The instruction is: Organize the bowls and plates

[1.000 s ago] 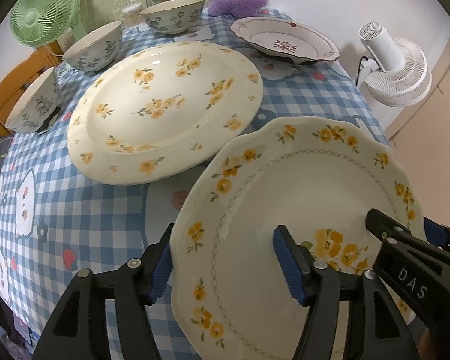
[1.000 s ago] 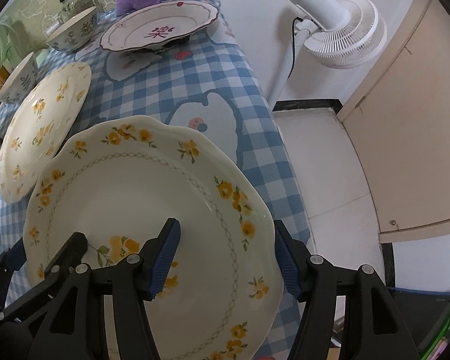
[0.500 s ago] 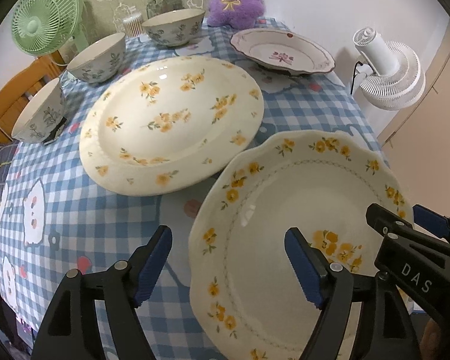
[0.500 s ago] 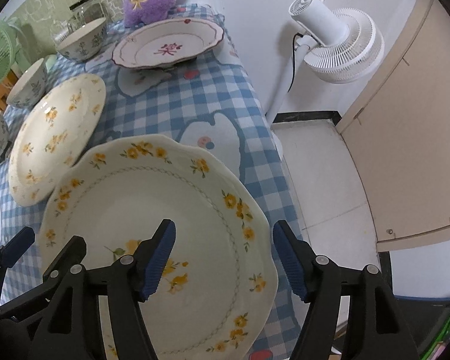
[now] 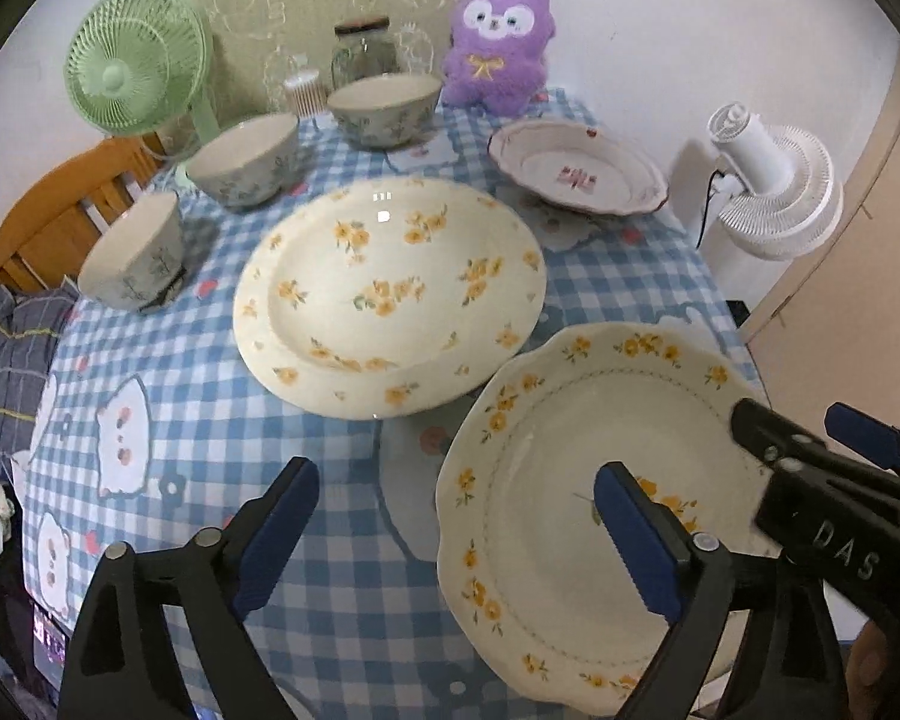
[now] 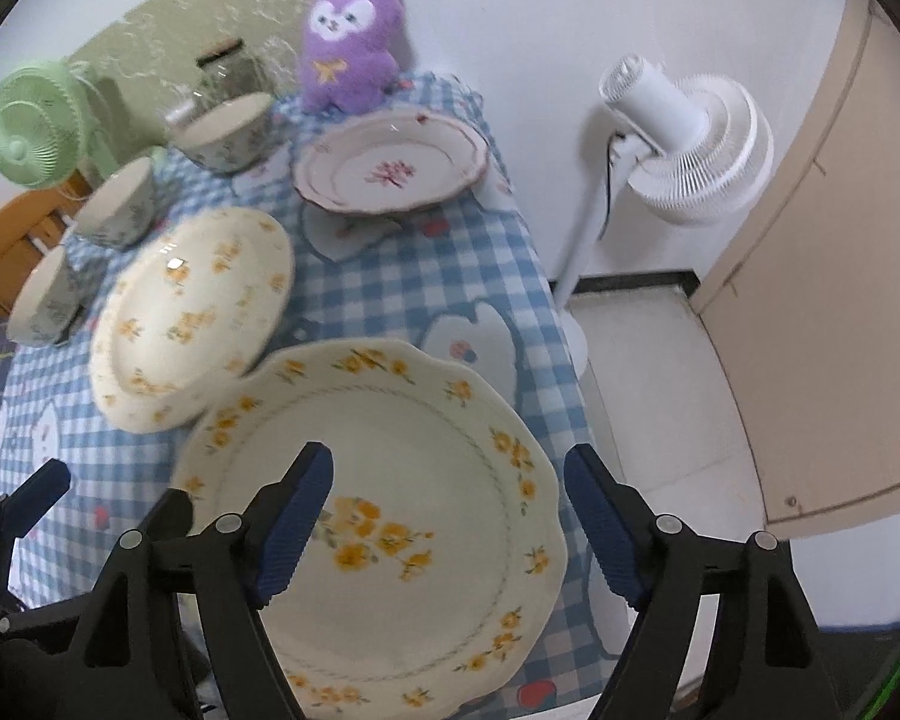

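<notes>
Blue-checked table carries the scalloped plate just beside the large floral plate; both grippers, left and right, have just spread their jaws, releasing it, so it looks placed.

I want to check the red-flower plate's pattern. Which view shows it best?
The right wrist view: the red-flower plate faces the camera more openly, motif and rim clear. The left wrist view shows it flatter, farther and smaller.

Home dining corner: checked tablecloth, plush toy, standing fan.
</notes>
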A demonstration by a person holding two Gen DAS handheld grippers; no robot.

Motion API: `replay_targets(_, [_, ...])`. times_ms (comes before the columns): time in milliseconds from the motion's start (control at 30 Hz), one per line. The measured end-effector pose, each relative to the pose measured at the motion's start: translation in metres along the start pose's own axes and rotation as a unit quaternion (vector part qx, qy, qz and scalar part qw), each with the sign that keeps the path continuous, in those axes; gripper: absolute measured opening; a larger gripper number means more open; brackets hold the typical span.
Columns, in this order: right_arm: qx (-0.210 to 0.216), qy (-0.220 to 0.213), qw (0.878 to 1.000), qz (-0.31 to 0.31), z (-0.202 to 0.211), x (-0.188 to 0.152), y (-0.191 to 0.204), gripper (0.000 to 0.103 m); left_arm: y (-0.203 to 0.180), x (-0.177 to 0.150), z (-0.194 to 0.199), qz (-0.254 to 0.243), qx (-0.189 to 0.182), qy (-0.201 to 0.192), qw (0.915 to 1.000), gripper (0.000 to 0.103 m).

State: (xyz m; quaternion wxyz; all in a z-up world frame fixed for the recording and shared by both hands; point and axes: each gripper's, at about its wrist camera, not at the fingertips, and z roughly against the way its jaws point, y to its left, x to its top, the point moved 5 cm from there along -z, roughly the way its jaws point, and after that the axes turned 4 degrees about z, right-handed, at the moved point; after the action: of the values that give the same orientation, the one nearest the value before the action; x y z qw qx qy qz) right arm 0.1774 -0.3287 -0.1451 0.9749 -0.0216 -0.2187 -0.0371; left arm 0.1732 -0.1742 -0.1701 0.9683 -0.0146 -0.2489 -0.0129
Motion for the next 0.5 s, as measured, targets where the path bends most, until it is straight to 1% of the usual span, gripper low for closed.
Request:
replay_targets(233, [0.003,-0.035,0.999,0.025,0.032,0.01,0.025,0.083,0.007,0.007,0.029,-0.003,-0.007,-0.032,0.9995,0.095])
replay_targets(500, [0.0,-0.08,0.996,0.03,0.069,0.02,0.054,0.088,0.027,0.017,0.059,-0.001,-0.009,-0.07,0.9975,0.095])
